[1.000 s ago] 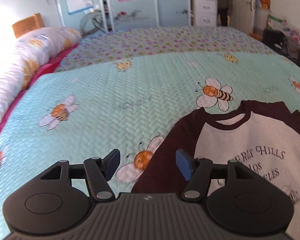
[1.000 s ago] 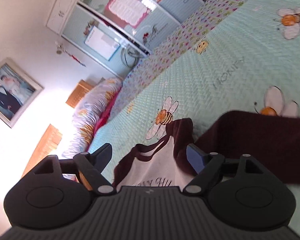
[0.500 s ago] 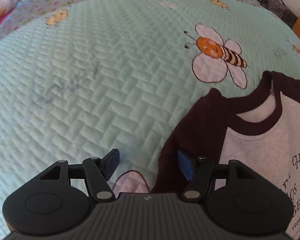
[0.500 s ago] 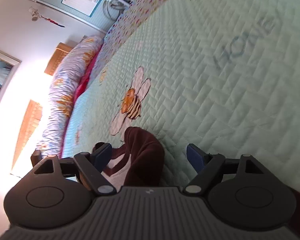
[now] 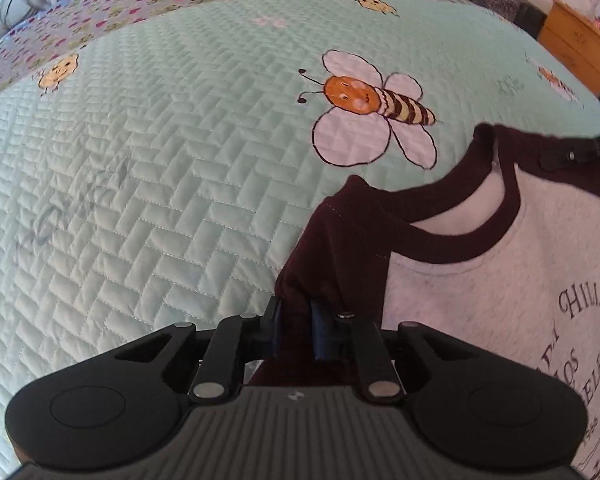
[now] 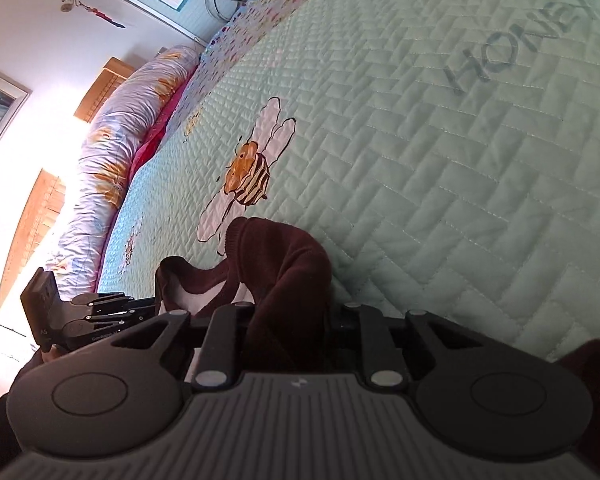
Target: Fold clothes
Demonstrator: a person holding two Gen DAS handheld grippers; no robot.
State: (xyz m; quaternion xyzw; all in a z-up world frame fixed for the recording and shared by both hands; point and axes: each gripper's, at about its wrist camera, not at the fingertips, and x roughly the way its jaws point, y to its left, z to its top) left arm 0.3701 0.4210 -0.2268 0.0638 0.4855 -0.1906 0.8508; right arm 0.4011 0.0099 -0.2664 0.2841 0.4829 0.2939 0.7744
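Left wrist view: left gripper (image 5: 294,330) has its jaws pinched down on the maroon shoulder fabric of the shirt (image 5: 480,280), blue pads (image 5: 320,334) close together with a fold of cloth between them. Shirt is a grey-bodied raglan with maroon sleeves and collar, partial print "HILLS" readable, lying face up on the bed's mint quilted bedspread (image 5: 160,200), collar pointing toward a bee print (image 5: 374,108). Tip of the right gripper's linkage shows at the frame's right edge, on the far shoulder. Right wrist view: right gripper (image 6: 290,320) has jaws closed narrow on a bunched-up hump of maroon fabric at the shirt's other shoulder; fabric stands up in a ridge above the fingers. Left gripper's body sits low left in that view, at the opposite shoulder. Rolled floral duvet (image 6: 112,184) runs along the bed's far edge, well apart from the shirt. "HONEY" lettering (image 6: 516,40) stitched in the bedspread.
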